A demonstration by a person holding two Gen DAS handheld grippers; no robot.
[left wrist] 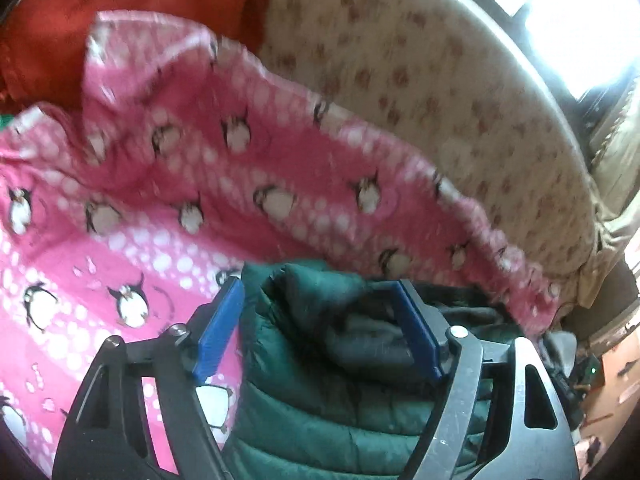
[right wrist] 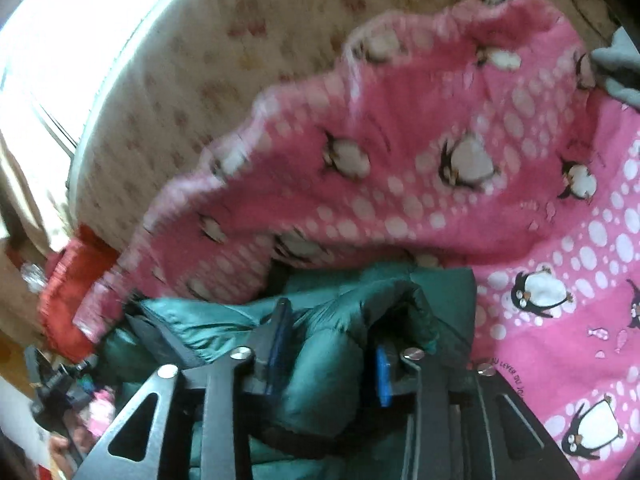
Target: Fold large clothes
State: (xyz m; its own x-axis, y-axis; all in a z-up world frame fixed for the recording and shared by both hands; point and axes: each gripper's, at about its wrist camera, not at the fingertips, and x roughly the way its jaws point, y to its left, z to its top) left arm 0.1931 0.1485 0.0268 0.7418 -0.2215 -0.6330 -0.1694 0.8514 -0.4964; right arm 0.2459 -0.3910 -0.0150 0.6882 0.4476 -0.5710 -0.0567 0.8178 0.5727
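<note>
Up close, both wrist cameras look over a dark green quilted puffer jacket (left wrist: 320,408) bunched on a pink fleece blanket (left wrist: 132,208) printed with penguins and white dots.

On the left side, the left gripper (left wrist: 320,320) has its blue pads (left wrist: 220,328) set wide apart, with a thick roll of the jacket's edge and its grey lining lying between them. The fabric fills the gap, but whether the pads actually press it cannot be told from this view.

On the right side, the right gripper (right wrist: 332,356) has its blue-padded fingers (right wrist: 383,376) closed in on a puffy fold of the same jacket (right wrist: 320,364), which bulges up between and over them; it looks clamped.

Beyond the jacket the blanket (right wrist: 420,140) rises in a rumpled, blurred ridge. Past that lies a cream bedsheet (left wrist: 440,92) with a faded brown print, running to a pale mattress edge and a bright window. An orange-red cloth (left wrist: 120,12) sits at the blanket's far edge in the left view, and a grey fabric corner (right wrist: 618,68) shows at the right edge of the right view.
</note>
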